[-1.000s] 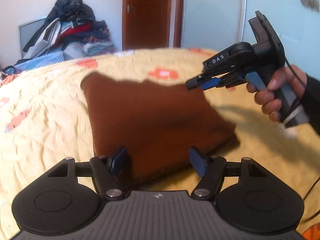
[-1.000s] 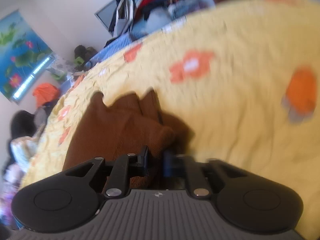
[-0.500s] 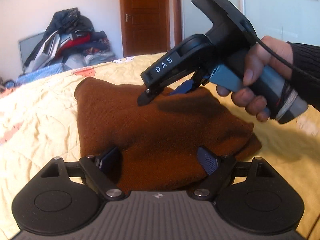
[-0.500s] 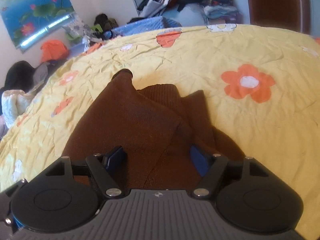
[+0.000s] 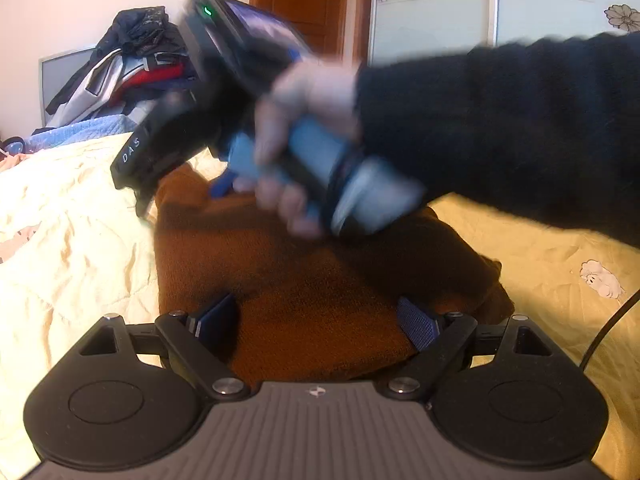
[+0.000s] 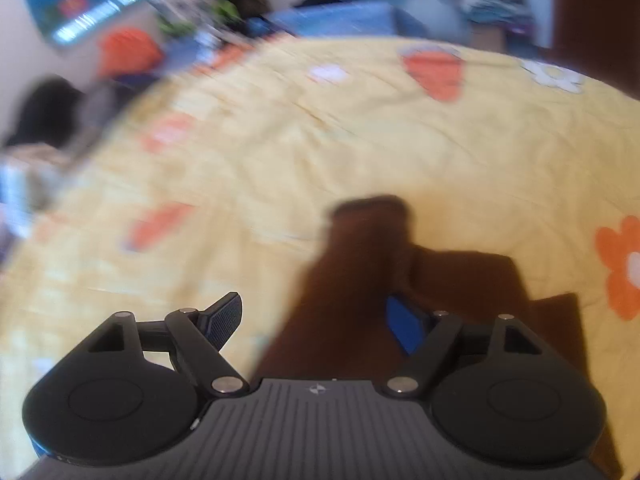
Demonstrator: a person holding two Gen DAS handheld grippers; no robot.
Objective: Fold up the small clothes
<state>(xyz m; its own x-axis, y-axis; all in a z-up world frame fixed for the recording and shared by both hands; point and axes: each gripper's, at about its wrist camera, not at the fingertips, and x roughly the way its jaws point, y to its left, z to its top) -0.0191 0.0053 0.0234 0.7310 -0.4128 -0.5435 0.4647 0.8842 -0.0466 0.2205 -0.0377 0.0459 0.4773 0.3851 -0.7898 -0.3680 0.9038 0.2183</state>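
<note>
A brown knitted garment [image 5: 320, 280] lies folded on the yellow flowered bedspread [image 5: 72, 248]. My left gripper [image 5: 316, 320] is open, its jaws wide apart over the garment's near edge. My right gripper [image 6: 316, 320] is open above the garment's far left corner [image 6: 368, 248]; a narrow brown part sticks out ahead of it. In the left wrist view the right gripper's body [image 5: 168, 148] and the hand holding it are blurred over the garment's far side.
A pile of clothes [image 5: 132, 68] sits against the wall beyond the bed, beside a wooden door [image 5: 304, 4] and a sliding wardrobe [image 5: 500, 8]. The right wrist view shows more bedspread [image 6: 360, 132] and blurred clutter at the far left.
My right gripper has moved left across the garment to its far left corner and stays open. My left gripper has kept its place at the near edge.
</note>
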